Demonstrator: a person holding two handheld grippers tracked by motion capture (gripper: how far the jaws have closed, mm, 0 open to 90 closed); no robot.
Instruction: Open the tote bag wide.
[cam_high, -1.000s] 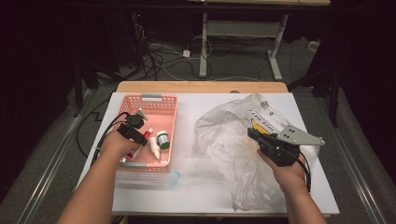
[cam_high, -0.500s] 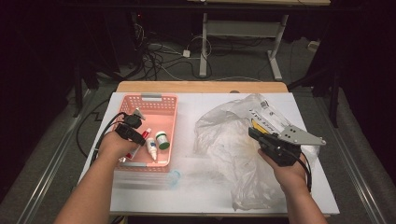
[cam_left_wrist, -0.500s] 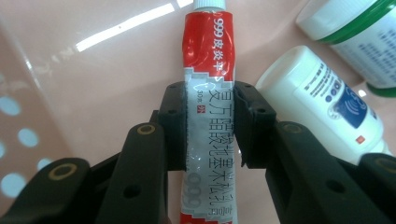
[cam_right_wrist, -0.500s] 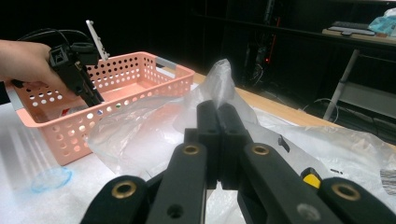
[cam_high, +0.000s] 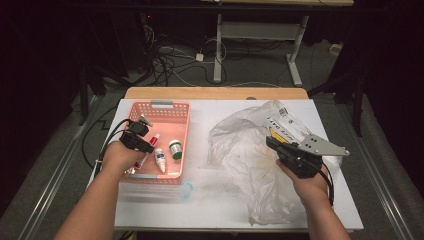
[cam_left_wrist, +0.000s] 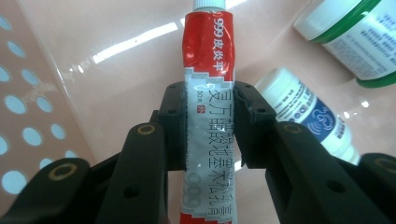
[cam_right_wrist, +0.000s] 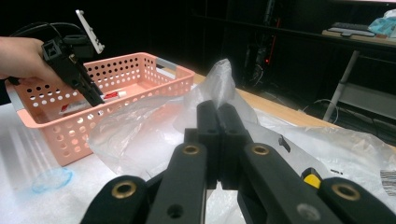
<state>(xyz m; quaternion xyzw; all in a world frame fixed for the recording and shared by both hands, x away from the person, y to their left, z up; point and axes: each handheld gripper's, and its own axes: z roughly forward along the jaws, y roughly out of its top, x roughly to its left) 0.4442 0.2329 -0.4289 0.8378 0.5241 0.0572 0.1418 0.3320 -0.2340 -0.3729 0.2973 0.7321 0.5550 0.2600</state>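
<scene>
**Red tube gripped inside the pink basket; right jaws closed on clear plastic**

From the high view, a white-covered bench (cam_high: 210, 200) with a wooden back edge stood on a grey floor in a dark room; cables lay tangled on the floor behind it, and the white legs of another table rose beyond; a pink perforated basket (cam_high: 177, 107) sat at the bench's left, holding a small white dropper bottle (cam_high: 160, 159) and a white jar with a green lid (cam_high: 175, 149); the left hand-held gripper (cam_high: 145, 148) reached down into the basket beside them; a crumpled clear plastic bag (cam_high: 240, 150) spread over the right half, a printed label visible on it but too small to read; the right hand-held gripper (cam_high: 272, 144) rested at the bag, its grey plate on top.

In the left gripper view, the jaws were clamped on either side of a red and silver ointment tube (cam_left_wrist: 208, 93); "999" and Chinese characters ran along it, and its white cap pointed away over the basket's glossy pink floor; the dropper bottle (cam_left_wrist: 308, 116) bore a blue label, and the green-rimmed jar (cam_left_wrist: 355, 32) carried fine print I couldn't read.

In the right gripper view, the jaws were pressed fully together, with the bag's film (cam_right_wrist: 154, 126) gathered around them; whether film was pinched between them I couldn't tell; a yellow item (cam_right_wrist: 312, 177) showed inside the bag.
</scene>
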